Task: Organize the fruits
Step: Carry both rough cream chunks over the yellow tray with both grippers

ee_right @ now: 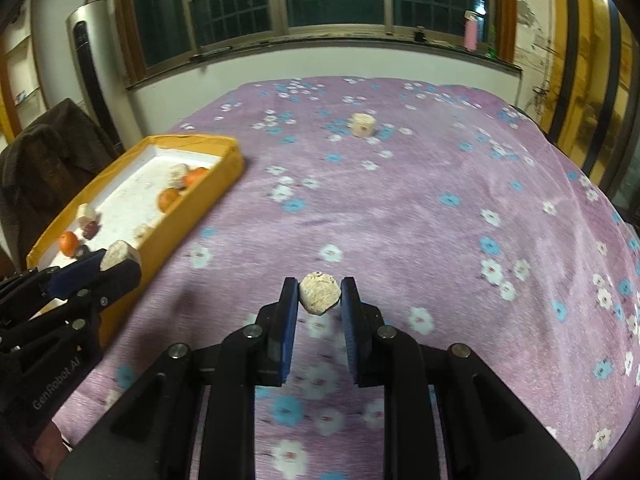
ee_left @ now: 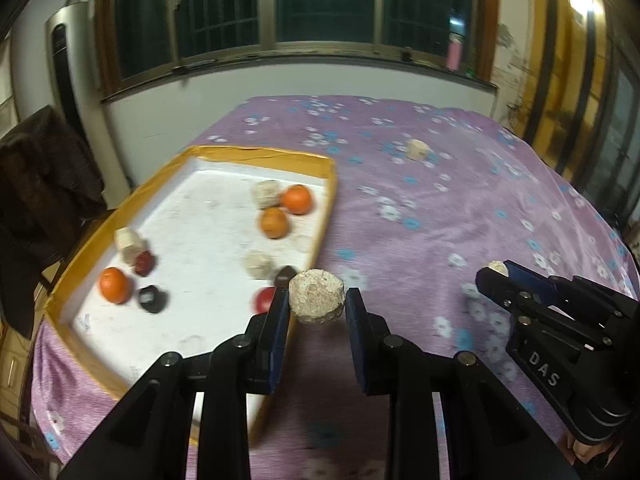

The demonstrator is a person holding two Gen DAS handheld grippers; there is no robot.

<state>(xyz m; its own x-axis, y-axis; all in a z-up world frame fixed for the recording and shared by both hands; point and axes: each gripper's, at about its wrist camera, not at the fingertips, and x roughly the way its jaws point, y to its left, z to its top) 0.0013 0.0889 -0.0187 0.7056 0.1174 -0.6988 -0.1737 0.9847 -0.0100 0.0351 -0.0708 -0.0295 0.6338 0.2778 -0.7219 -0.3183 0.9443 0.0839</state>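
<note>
My left gripper (ee_left: 317, 298) is shut on a beige lumpy fruit (ee_left: 316, 292), held over the near right corner of the yellow-rimmed tray (ee_left: 256, 154). On the tray's white floor lie oranges (ee_left: 297, 199), red and dark fruits and several beige ones. My right gripper (ee_right: 319, 290) is shut on a smaller beige fruit (ee_right: 320, 294) above the purple flowered cloth (ee_right: 440, 208). The right wrist view shows the left gripper (ee_right: 118, 258) at the tray's (ee_right: 224, 176) near end. One more beige fruit (ee_right: 363, 125) stands alone far out on the cloth.
A chair draped with a dark coat (ee_left: 36, 184) stands left of the table. Behind it are a tall silver air conditioner (ee_left: 66, 64) and a wide window, with a pink bottle (ee_left: 453, 54) on the sill. The cloth falls away at the right edge.
</note>
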